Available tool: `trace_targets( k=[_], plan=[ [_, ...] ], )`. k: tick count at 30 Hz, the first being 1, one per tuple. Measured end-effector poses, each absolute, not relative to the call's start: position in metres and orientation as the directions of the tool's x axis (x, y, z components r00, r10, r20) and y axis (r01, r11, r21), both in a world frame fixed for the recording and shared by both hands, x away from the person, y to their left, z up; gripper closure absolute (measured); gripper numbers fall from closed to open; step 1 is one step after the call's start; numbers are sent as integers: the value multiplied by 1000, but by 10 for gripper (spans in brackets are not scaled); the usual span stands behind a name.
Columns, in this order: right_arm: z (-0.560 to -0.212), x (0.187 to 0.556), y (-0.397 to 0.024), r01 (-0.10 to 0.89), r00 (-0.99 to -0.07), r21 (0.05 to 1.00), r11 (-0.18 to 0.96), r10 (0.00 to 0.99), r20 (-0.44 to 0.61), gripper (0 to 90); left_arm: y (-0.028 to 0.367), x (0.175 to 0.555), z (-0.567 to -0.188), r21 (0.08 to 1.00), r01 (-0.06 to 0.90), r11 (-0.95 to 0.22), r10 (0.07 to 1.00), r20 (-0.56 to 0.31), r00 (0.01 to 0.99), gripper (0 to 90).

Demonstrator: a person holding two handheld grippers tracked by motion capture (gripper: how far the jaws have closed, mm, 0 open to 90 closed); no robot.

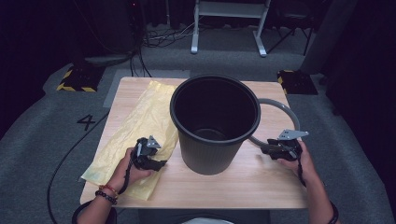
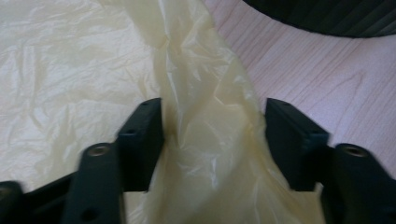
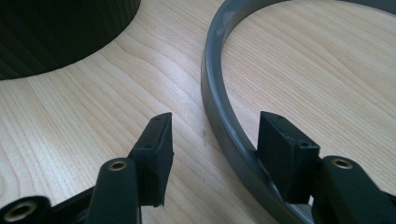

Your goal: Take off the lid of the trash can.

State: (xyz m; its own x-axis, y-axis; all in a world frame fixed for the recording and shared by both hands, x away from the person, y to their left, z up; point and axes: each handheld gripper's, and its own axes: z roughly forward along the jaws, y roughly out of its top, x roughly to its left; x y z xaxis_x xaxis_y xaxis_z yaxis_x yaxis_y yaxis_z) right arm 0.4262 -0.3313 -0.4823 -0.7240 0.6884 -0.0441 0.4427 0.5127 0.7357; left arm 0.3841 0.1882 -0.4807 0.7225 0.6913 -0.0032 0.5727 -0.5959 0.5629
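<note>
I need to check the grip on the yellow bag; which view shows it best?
The left gripper view: the yellow bag bunches up between the jaws. The high view shows it flat beside the bin.

Dim room, dark corners up top; the desk glows under overhead light. Close views are bright but soft, the tongs' near parts blurred.

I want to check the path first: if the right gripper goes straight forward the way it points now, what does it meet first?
Probably the grey ring: the right gripper already has the ring's band between its open jaws, close to one pad. The black bin lies off to the side, so likely outside that line. Depth is hard to judge.
</note>
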Motion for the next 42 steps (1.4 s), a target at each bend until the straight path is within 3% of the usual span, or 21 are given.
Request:
trace_targets(
  k=[1, 5, 13, 17, 28, 42],
  plan=[
    [-482, 426, -332, 443, -723, 737, 511, 690, -43, 462, 189, 385, -480, 561, 577, -594, 693, -8, 721, 579],
    [-482, 426, -331, 443, -723, 737, 511, 689, -43, 463, 190, 389, -480, 560, 582, -590, 701, -3, 713, 698],
    [-483, 425, -333, 448, -719, 737, 506, 694, -40, 463, 196, 400, -482, 589, 571, -572, 706, 0, 708, 859],
    [-483, 425, -333, 449, -716, 740, 501, 697, -37, 463, 195, 403, -483, 603, 561, -567, 723, 38, 690, 880],
    [-486, 424, -336, 455, -713, 731, 508, 700, -44, 464, 201, 418, -493, 689, 545, -478, 765, 21, 644, 888],
    [-486, 422, -337, 452, -709, 739, 500, 704, -43, 457, 197, 450, -496, 771, 488, -409, 813, 64, 579, 893]
  ],
)
